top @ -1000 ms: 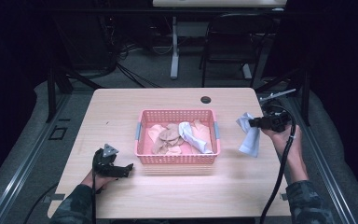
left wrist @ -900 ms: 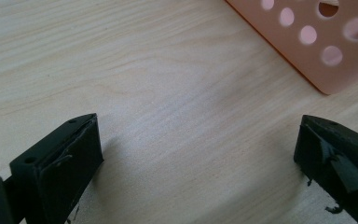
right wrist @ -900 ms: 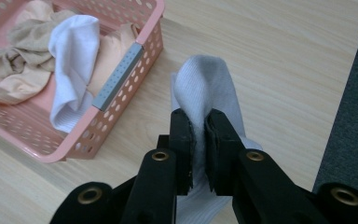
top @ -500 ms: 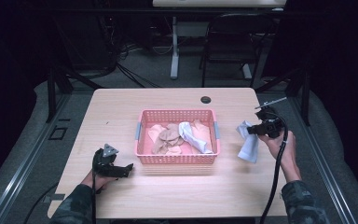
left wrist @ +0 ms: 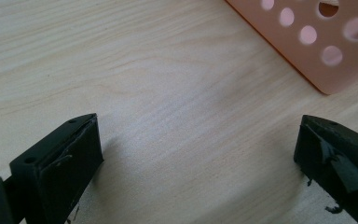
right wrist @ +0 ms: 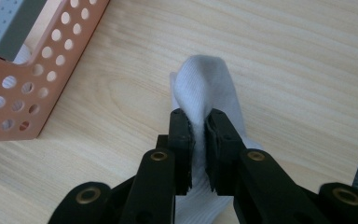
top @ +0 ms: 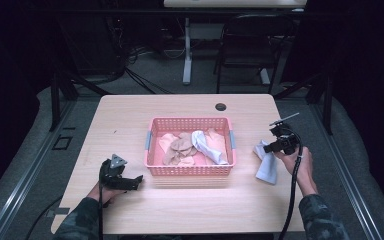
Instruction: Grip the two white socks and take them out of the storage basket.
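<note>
Lowered since the earlier frame, one white sock (right wrist: 204, 81) now trails onto the tabletop (top: 130, 115) right of the single pink basket (top: 190, 171), pinched between the closed jaws of the right gripper (right wrist: 198, 122). One more white sock (top: 206, 145) and several beige ones (top: 180, 146) lie inside. Left gripper (left wrist: 198, 144) rests wide open, empty.

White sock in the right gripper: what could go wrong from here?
The right gripper pinches only a fold of the white sock, so it might slip free early. The sock's free end already lies on the table near its right edge and could slide off. It may land bunched rather than flat.
</note>
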A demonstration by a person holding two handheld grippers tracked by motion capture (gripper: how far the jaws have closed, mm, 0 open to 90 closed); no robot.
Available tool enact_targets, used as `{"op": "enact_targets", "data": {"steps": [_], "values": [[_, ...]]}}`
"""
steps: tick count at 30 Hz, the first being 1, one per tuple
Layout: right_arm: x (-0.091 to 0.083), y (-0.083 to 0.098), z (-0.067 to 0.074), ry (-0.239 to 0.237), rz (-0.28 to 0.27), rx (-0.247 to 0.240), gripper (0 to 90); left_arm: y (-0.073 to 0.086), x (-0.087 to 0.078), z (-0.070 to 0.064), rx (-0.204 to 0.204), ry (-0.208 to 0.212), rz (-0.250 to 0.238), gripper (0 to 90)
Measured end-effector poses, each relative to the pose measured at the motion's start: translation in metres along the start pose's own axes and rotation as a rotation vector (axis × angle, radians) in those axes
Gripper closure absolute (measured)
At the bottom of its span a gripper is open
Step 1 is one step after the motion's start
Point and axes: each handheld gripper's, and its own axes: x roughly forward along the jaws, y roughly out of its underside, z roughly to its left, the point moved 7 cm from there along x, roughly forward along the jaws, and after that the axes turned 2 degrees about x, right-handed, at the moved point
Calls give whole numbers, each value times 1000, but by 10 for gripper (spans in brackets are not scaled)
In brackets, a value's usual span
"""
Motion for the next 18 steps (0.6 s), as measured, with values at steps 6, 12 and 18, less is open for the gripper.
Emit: {"op": "enact_targets", "data": {"steps": [6,12,18], "values": [[13,7,-3,30,39,-7,806,0,0,0,0,0,0,7],[17,8,-1,31,58,-12,798,0,0,0,0,0,0,7],[19,9,-2,29,61,5,719,0,0,0,0,0,0,7]]}}
